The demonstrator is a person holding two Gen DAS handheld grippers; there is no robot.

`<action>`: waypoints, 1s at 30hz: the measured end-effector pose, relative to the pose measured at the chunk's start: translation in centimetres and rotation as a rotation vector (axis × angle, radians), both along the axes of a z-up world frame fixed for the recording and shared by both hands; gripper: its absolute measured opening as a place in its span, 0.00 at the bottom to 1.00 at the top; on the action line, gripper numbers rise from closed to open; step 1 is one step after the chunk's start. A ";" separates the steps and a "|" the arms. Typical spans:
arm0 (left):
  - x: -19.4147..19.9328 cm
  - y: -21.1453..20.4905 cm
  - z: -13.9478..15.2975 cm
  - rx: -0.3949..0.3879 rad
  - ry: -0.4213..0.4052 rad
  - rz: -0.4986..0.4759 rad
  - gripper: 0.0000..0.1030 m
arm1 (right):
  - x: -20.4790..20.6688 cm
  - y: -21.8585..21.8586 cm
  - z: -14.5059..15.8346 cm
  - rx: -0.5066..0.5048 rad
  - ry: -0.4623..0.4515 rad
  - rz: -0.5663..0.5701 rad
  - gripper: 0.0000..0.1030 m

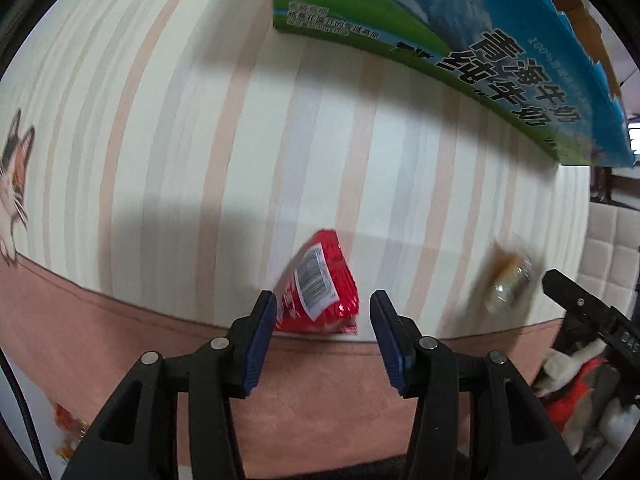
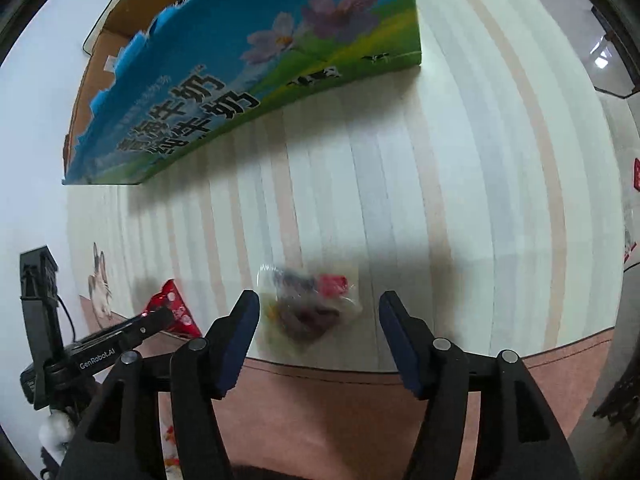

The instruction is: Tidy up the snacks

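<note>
Left gripper: fingers parted, nothing pressed between them — a red snack packet lies on the striped tabletop just beyond and between the tips; whether the left pad touches it cannot be told.

Right gripper: fingers wider apart, empty, a clear-wrapped snack (blurred, contents dark and red) lying on the cloth between the tips, untouched.

Milk carton box: blue-green, printed, at the tabletop's far side, top cut off in the left view.

Both grippers point steeply downward, side by side.
</note>
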State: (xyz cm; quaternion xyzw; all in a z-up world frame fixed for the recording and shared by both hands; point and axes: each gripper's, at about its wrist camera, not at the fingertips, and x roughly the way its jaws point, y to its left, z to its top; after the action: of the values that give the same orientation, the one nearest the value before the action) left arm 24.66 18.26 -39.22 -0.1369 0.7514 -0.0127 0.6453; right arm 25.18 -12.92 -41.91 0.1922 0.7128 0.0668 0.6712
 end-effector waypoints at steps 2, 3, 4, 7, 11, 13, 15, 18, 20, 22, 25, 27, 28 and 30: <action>0.1 0.4 0.2 -0.011 0.002 0.006 0.45 | 0.1 -0.6 0.5 0.008 0.011 -0.001 0.64; -0.2 0.6 0.1 -0.012 0.005 0.004 0.45 | 0.1 -0.4 0.6 0.013 0.017 -0.002 0.64; -0.3 0.7 0.0 -0.014 0.011 0.001 0.45 | 0.2 0.1 0.4 0.021 0.025 -0.008 0.64; -0.7 0.0 -0.2 -0.013 0.028 -0.004 0.45 | 0.7 1.1 0.3 0.046 0.039 -0.012 0.64; -0.2 -0.1 -0.6 -0.014 0.039 0.001 0.52 | 1.5 2.9 -0.6 0.063 0.072 -0.013 0.64; 0.1 0.1 -0.8 -0.010 0.035 -0.003 0.52 | 1.8 3.7 -1.3 0.030 0.092 -0.001 0.64; 0.5 0.2 -1.2 -0.003 0.044 -0.008 0.52 | 2.0 3.9 -1.6 -0.006 0.104 0.017 0.65; 0.0 -1.5 -2.3 0.010 0.056 -0.018 0.52 | 1.8 4.3 -2.1 -0.032 0.135 0.039 0.65; 0.1 -1.7 -2.8 0.004 0.059 -0.017 0.52 | 1.8 4.9 -2.2 -0.060 0.136 0.064 0.65; 0.3 -2.2 -3.0 0.011 0.057 -0.025 0.52 | 1.6 5.1 -2.1 -0.076 0.140 0.077 0.65; -0.1 -2.1 -2.6 0.018 0.057 -0.028 0.52 | 1.3 5.6 -2.4 -0.098 0.146 0.096 0.65; 0.0 -2.3 -2.6 0.027 0.056 -0.038 0.52 | 1.4 5.8 -2.5 -0.104 0.147 0.096 0.65; -0.1 -3.4 -2.7 0.032 0.054 -0.043 0.52 | 1.4 5.9 -2.5 -0.107 0.147 0.097 0.65; -0.2 -3.8 -2.7 0.041 0.048 -0.047 0.52 | 1.4 6.4 -2.6 -0.116 0.146 0.098 0.65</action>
State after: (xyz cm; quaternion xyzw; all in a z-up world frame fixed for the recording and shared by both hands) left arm 24.50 14.43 -41.88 -0.1061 0.7697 -0.0093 0.6294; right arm 26.57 -6.57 -44.53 0.1224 0.7709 0.0440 0.6235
